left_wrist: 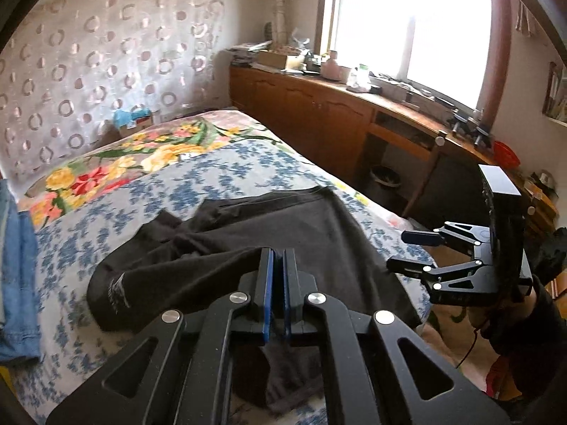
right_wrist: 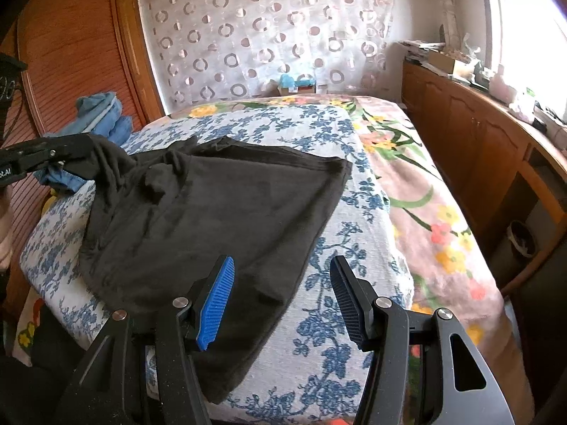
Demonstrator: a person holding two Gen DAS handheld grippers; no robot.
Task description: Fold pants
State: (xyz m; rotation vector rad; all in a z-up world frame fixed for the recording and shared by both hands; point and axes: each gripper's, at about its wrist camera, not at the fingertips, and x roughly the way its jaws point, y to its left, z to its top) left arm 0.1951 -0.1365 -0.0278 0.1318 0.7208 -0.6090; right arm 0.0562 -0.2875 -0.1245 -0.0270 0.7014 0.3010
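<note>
A: Where are the black pants (right_wrist: 198,212) right now?

B: Spread on the bed (right_wrist: 319,318), on the blue-flowered cover (right_wrist: 312,120), at the near end, well short of the patterned curtain (right_wrist: 269,35) behind the bed's head. One part is off the cover: the left gripper (left_wrist: 278,258) has its blue pads pressed together on a fold of the cloth, and in the right wrist view that pinched end hangs in a drape from the gripper toward the rest of the garment.

A: And the right gripper (right_wrist: 281,276)?

B: Jaws apart, nothing between them. It hovers over the pants' near edge at the foot of the bed.

A: How do you judge the cloth will behave?

B: Soft, light, limp knit, I'd say. It wrinkles and sags where lifted, so it won't keep a line by itself. Not fragile, not slippery against ribbed pads. I'd take hold at a hem or corner, pinching through the layers, so that the fold is carried flat.

A: Which way does it run?

B: In the right wrist view the long axis seems to slant from the lifted end near the blue clothes (right_wrist: 102,113) beside the bed down toward the bed's foot. Which end is the waistband I can't tell; the bunched part hides it.
</note>
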